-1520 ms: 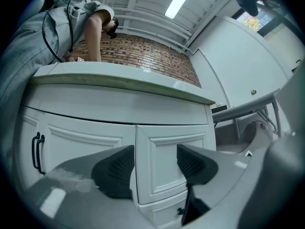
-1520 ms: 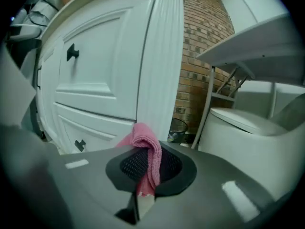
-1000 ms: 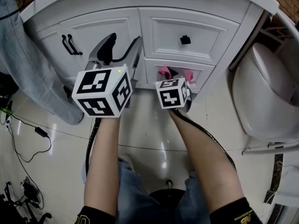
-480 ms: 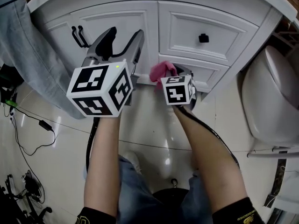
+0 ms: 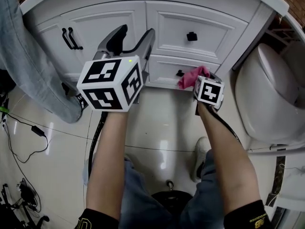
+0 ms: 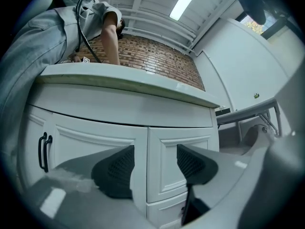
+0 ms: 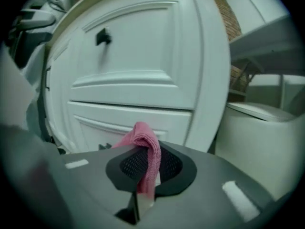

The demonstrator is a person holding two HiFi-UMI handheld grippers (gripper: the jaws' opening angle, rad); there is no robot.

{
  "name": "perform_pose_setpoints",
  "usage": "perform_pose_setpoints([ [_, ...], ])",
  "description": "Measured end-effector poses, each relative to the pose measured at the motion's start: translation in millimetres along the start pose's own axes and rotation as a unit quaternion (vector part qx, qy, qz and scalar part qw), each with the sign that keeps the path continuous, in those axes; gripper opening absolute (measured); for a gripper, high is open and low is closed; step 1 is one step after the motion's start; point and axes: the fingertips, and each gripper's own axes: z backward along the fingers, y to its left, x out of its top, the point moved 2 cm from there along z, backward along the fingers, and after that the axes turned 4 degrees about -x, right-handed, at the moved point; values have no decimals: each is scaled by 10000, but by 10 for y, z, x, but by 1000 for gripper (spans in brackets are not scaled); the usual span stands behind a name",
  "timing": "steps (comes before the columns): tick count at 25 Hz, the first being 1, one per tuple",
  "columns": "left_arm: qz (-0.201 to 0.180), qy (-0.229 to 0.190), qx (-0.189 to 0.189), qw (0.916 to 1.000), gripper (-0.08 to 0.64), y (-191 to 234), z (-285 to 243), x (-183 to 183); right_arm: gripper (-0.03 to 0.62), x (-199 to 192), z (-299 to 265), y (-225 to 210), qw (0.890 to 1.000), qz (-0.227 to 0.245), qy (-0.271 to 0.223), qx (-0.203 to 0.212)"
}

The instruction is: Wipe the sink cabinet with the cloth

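Observation:
The white sink cabinet (image 5: 114, 18) fills the top of the head view. My right gripper (image 5: 196, 78) is shut on a pink cloth (image 5: 192, 76) and holds it against the right end of the lower drawer (image 5: 162, 70), just right of its black knob. In the right gripper view the cloth (image 7: 145, 147) hangs folded between the shut jaws of that gripper (image 7: 148, 165), close to the drawer front (image 7: 143, 116). My left gripper (image 5: 135, 36) stands open and empty in front of the cabinet door and upper drawer (image 6: 178, 147); its jaws (image 6: 155, 165) are apart.
A white toilet (image 5: 267, 94) stands close on the right, next to the cabinet's side. A person in jeans (image 5: 28, 66) stands at the left by the door handles (image 5: 71, 38). Cables (image 5: 28, 142) trail over the glossy tiles. My own legs and foot (image 5: 200, 161) are below.
My right gripper carried the cloth to the lower drawer's left end, then swept it right to the drawer's right end. The left gripper stayed open, about where it was.

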Motion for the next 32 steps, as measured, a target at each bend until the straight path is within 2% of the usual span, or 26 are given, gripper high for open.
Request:
perform_pose_setpoints([
  [2,-15,-16,-35,10000,281,-37,-17,7,26,-66,-27,-368,9990,-304,95,-327],
  [5,-5,-20,-19,10000,281,-16,-21,7,26,-208,-59,-685,9977,-206,360,-538],
  [8,36,-52,39,10000,281,27,-21,21,26,-431,-145,-428,9971,-4,752,74],
  [11,43,-74,57,9999,281,15,-29,26,26,-530,-223,42,9936,599,748,600],
  [13,-19,-57,45,10000,279,1,-47,23,26,-552,-247,512,9871,833,707,1172],
  [15,-100,-2,73,9999,279,35,-47,9,26,-604,-231,1029,9774,821,761,1793],
  [17,-127,49,139,9998,279,112,-18,-6,26,-625,-226,1413,9725,707,741,2091],
  [22,-165,95,170,9997,278,247,39,1,26,-494,-232,1921,9768,587,158,2053],
  [26,-191,85,196,9996,278,306,42,18,26,-479,-247,2092,9781,444,8,2031],
  [29,-147,71,136,9998,278,259,-21,-3,26,-524,-316,1812,9874,339,76,1547],
  [32,-107,55,51,9999,278,178,-62,-18,26,-697,-361,1307,9958,-96,460,784],
])
